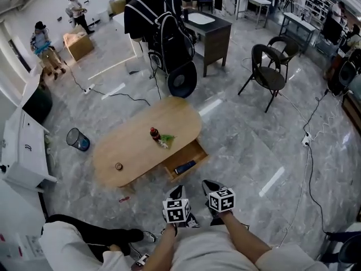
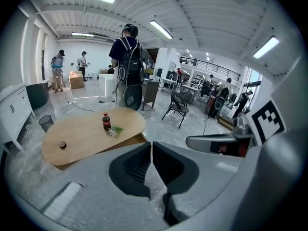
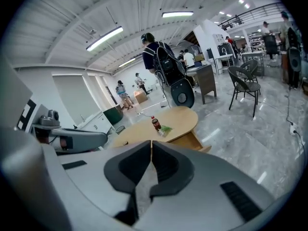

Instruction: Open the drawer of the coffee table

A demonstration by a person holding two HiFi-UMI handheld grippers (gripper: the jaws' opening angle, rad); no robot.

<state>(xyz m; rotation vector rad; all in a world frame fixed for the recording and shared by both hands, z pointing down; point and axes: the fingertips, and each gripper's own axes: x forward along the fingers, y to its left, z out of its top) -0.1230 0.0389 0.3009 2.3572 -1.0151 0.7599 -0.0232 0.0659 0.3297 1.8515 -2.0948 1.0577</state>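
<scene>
The drawer (image 1: pixel 197 151) stood pulled out from the near long side of the table (image 1: pixel 130 151), towards its right end in the head view. Its inside was open to view and a dark flat item (image 1: pixel 185 167) lay in it. Judged from that, the opening looked done, or close to it.

The left gripper (image 2: pixel 151 144) had its jaws pressed together with nothing between them, only floor showing beyond. The right gripper (image 3: pixel 151 143) was the same: jaws together, empty. Both were held low in front of the person, side by side and angled down towards the table. That looked like a rest pose after letting go, not a reach, since neither touched the drawer or any handle.

The drawer lay ahead of both grippers and apart from them, with bare floor between its front and the jaw tips. In the right gripper view it showed just right of the jaw line. In the left gripper view only its edge showed under the tabletop.

A bottle (image 1: pixel 154 133) stood upright on the tabletop behind the drawer, with some green leaves (image 1: pixel 166 140) beside it, clear of the drawer's travel.
</scene>
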